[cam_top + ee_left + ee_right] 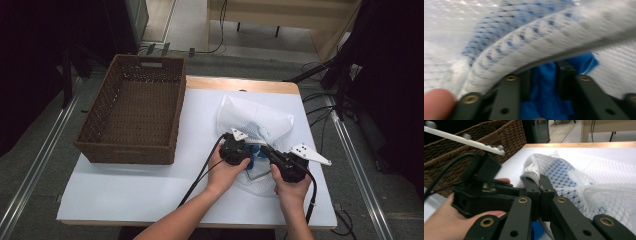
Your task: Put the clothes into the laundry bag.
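Hands: a person's forearms came in from the near edge of the desk, each hand wrapped around a black gripper with a trailing black cable.
Right gripper: black, with brass-coloured pivot screws on its linkage and a white three-cornered plate on top; in the right gripper view its fingers were pressed together, pinching the zipper edge of the mesh bag.
Left gripper: matte black, same brass screws, a small pale plate on top; in the left gripper view its fingers stood slightly apart around the blue cloth under the bag's edge, and whether they gripped it could not be told.
Mesh bag: white, soft, see-through netting in a diamond pattern, crumpled and puffed up; it lay on the right half of the desk, just beyond both grippers, with a grey zipper running along its thick padded rim.
Blue cloth: smooth, bright blue fabric, partly inside the bag, its colour showing through the net as blue specks.
Desk: flat white top with a pale wooden strip along the far edge.
Basket: dark brown woven wicker, rectangular and deep, with a handle slot in its far wall; it sat on the left side of the desk, apart from the bag.
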A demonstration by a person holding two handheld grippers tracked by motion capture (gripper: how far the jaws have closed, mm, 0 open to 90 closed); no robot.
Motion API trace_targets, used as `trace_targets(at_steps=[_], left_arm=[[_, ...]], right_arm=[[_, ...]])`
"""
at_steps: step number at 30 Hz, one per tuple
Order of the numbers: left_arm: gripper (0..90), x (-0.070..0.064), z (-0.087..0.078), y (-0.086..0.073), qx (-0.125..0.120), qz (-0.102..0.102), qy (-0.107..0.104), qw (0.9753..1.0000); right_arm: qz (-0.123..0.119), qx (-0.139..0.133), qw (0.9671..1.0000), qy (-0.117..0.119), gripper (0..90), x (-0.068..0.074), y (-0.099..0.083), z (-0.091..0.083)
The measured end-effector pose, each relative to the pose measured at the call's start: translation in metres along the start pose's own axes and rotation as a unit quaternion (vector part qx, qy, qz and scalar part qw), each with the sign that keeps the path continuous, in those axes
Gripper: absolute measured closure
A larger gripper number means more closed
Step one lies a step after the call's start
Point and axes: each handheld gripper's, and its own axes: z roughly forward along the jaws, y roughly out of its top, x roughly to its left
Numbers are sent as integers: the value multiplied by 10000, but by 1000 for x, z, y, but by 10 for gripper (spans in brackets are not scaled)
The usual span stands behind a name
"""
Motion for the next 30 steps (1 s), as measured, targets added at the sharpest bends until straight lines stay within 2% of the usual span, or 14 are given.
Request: trace_targets(at_steps=[1,3,6,9,11,12,14,17,19,20,23,26,28,30], left_arm=[[556,-1,-5,0,-7,76,-169,9998],[482,-3,-18,-3,-103,225,-384,9990],[419,-4,-36,-8,-170,381,-395,9983],[360,-4,-39,-17,81,478,-208,9986],[344,-6,-33,-25,389,620,27,9973],[333,-6,-28,-28,576,609,69,9965],[314,-7,-24,-31,587,573,146,9965],[403,-12,-21,-28,591,510,297,9965],[539,-15,-17,-27,580,575,477,9955],[615,-18,-15,-26,570,673,592,9943],[752,-25,-7,-21,561,714,572,9942],[804,-25,-1,-16,398,480,462,9970],[821,-23,5,-10,247,397,505,9976],[829,-19,7,-3,-10,178,519,9985]], right_arm=[[26,-1,10000,-9,896,-2,0,-1],[82,-27,10000,-36,896,-4,0,-2],[106,-43,9999,-45,896,-7,1,-2],[103,-11,9999,-39,896,-6,0,0],[73,0,10000,-35,896,-5,-1,2],[71,22,10000,-31,896,-4,-1,3],[52,53,10000,-19,896,-2,-2,4],[-4,80,10000,-5,896,0,-3,6],[-22,85,10000,-7,896,0,-3,6],[-21,84,10000,-4,896,0,-3,6],[-13,99,9999,6,896,0,-4,7],[-44,126,9999,27,896,1,-5,7],[-44,94,9999,33,896,2,-4,7],[-22,99,9999,33,896,2,-3,6]])
